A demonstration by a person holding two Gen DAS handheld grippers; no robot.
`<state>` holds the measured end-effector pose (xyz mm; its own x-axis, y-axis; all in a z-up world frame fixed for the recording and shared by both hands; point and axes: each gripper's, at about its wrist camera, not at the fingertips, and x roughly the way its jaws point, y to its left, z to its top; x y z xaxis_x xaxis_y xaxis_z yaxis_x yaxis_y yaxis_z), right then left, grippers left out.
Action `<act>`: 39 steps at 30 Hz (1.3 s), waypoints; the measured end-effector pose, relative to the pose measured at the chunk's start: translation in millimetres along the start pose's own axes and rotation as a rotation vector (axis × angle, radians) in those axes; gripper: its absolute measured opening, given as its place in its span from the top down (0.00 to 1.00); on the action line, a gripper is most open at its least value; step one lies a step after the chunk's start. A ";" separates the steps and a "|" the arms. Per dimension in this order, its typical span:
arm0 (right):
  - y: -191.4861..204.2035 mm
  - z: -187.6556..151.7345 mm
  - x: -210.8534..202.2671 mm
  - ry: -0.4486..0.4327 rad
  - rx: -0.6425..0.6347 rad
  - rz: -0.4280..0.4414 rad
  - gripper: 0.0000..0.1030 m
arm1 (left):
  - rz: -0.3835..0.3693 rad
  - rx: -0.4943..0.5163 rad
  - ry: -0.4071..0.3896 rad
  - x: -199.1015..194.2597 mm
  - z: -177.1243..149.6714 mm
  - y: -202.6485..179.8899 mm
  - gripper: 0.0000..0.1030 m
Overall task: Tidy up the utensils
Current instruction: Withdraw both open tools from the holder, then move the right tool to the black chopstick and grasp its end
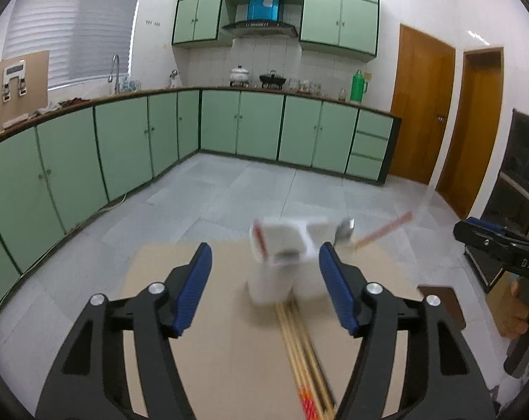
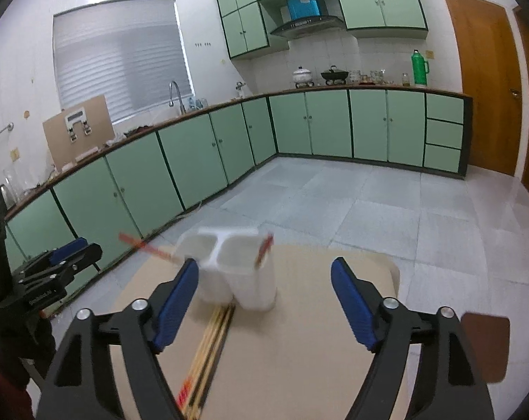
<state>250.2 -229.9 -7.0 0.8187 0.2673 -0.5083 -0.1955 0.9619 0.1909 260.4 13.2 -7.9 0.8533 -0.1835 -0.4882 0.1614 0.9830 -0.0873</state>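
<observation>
A white two-compartment utensil holder (image 1: 285, 262) (image 2: 234, 269) stands on a cardboard-covered table (image 1: 229, 350) (image 2: 299, 350). A red-ended chopstick (image 2: 262, 250) leans in its right compartment, and another (image 2: 145, 246) (image 1: 383, 229) sticks out sideways from the holder. A bundle of bamboo chopsticks (image 1: 303, 350) (image 2: 208, 346) lies flat in front of the holder. My left gripper (image 1: 266, 287) is open and empty, with the holder just beyond its fingers. My right gripper (image 2: 264, 304) is open and empty, just short of the holder. Each gripper shows at the edge of the other's view.
A brown pad (image 2: 485, 343) (image 1: 439, 301) lies at the table's right edge. Green kitchen cabinets (image 2: 317, 126) line the far walls across a grey tiled floor (image 2: 352, 203). Wooden doors (image 1: 422, 105) stand at the right.
</observation>
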 end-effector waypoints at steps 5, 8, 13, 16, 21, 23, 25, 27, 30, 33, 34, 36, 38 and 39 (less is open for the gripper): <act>8.0 -44.1 -8.9 0.039 -0.007 -0.023 0.21 | 0.020 0.018 0.073 -13.2 -49.1 -0.1 0.36; 14.7 -66.7 -10.9 0.061 -0.006 -0.031 0.21 | 0.029 0.031 0.116 -16.6 -74.7 0.2 0.36; 23.8 -103.4 -6.1 0.111 0.011 -0.027 0.21 | 0.041 0.041 0.183 -16.9 -112.7 -0.6 0.36; 35.8 -127.2 2.2 0.150 -0.012 -0.042 0.21 | 0.045 0.041 0.218 -16.1 -131.1 0.5 0.36; 47.6 -153.9 13.5 0.202 -0.018 -0.039 0.21 | 0.055 0.036 0.270 -12.1 -153.9 3.5 0.36; 51.5 -163.8 17.3 0.220 -0.015 -0.035 0.21 | 0.061 0.037 0.288 -11.5 -162.6 6.3 0.36; 56.1 -172.3 20.5 0.235 -0.027 -0.038 0.21 | 0.063 0.031 0.305 -10.6 -169.3 7.6 0.36; 63.2 -183.0 26.1 0.264 -0.044 -0.038 0.21 | 0.070 0.031 0.318 -11.1 -175.7 10.6 0.36; 71.3 -193.2 32.7 0.291 -0.076 -0.051 0.24 | 0.076 0.031 0.330 -11.7 -179.7 12.8 0.35; 76.0 -198.7 40.1 0.320 -0.092 -0.052 0.26 | 0.082 0.025 0.339 -11.9 -183.3 15.8 0.35; 76.6 -199.8 41.9 0.327 -0.090 -0.053 0.26 | 0.084 0.022 0.341 -12.1 -184.6 17.1 0.35; 78.5 -201.0 45.0 0.340 -0.090 -0.058 0.26 | 0.085 0.018 0.343 -12.5 -185.6 18.4 0.35; 80.3 -201.8 48.4 0.346 -0.099 -0.063 0.27 | 0.084 0.015 0.345 -12.7 -186.0 18.6 0.34; 81.0 -202.3 49.6 0.350 -0.103 -0.065 0.27 | 0.082 0.013 0.345 -12.8 -186.5 18.7 0.34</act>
<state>165.8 -127.2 -186.6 0.6003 0.1912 -0.7766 -0.2169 0.9735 0.0720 160.0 34.7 -165.3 0.6466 -0.0890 -0.7576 0.1074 0.9939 -0.0251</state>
